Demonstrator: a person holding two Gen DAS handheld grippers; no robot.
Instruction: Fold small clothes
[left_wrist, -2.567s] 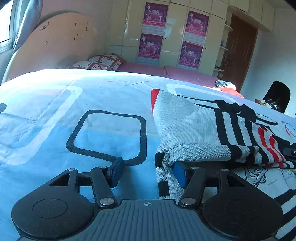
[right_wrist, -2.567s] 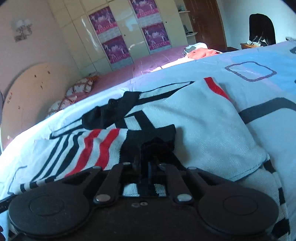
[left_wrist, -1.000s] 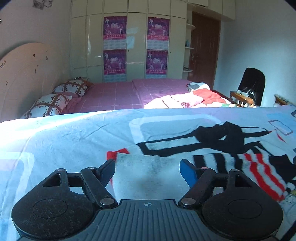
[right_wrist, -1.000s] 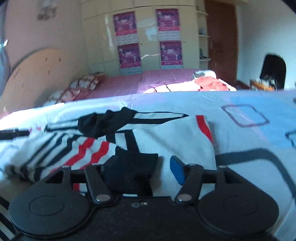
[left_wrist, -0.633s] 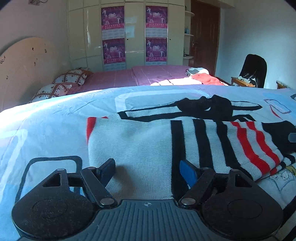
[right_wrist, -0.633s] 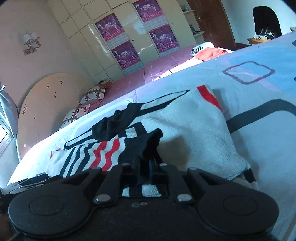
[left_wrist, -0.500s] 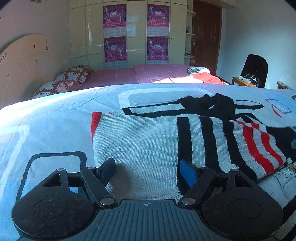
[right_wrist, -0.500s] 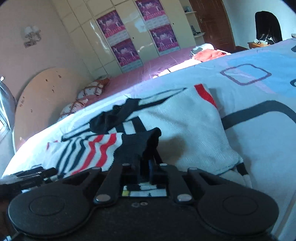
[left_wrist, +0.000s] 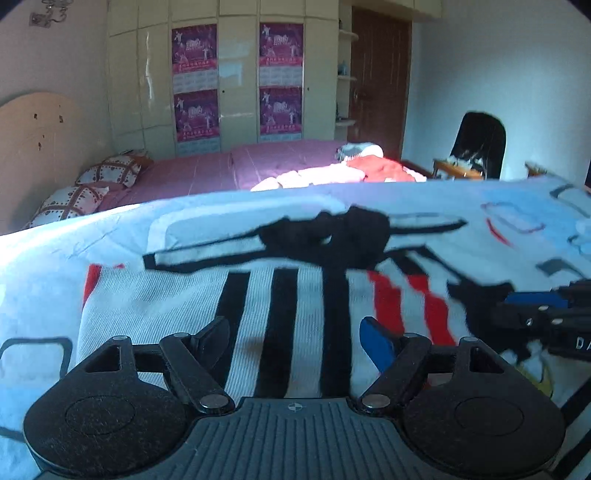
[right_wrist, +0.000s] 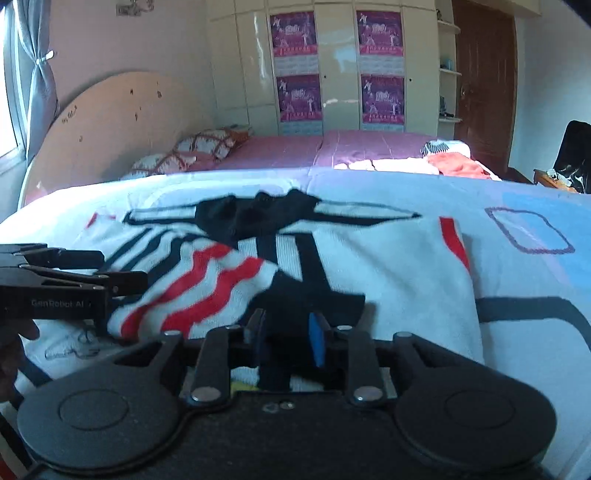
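While left gripper (left_wrist: 295, 338) gapes, right gripper (right_wrist: 286, 341) straddles sweater (right_wrist: 388, 280) cuff.

Legible text is found on the claws only. In the right wrist view, the side of the black left claw (right_wrist: 122, 280), seen at the left edge, carries pale lettering reading "GenRobot AI". In the left wrist view, the black body of the right claw (left_wrist: 535, 301), at the right edge, shows the pale letters "DA", cut off by the frame. The four purple posters (right_wrist: 293, 35) on the cream wardrobe doors bear print too small and blurred to read.
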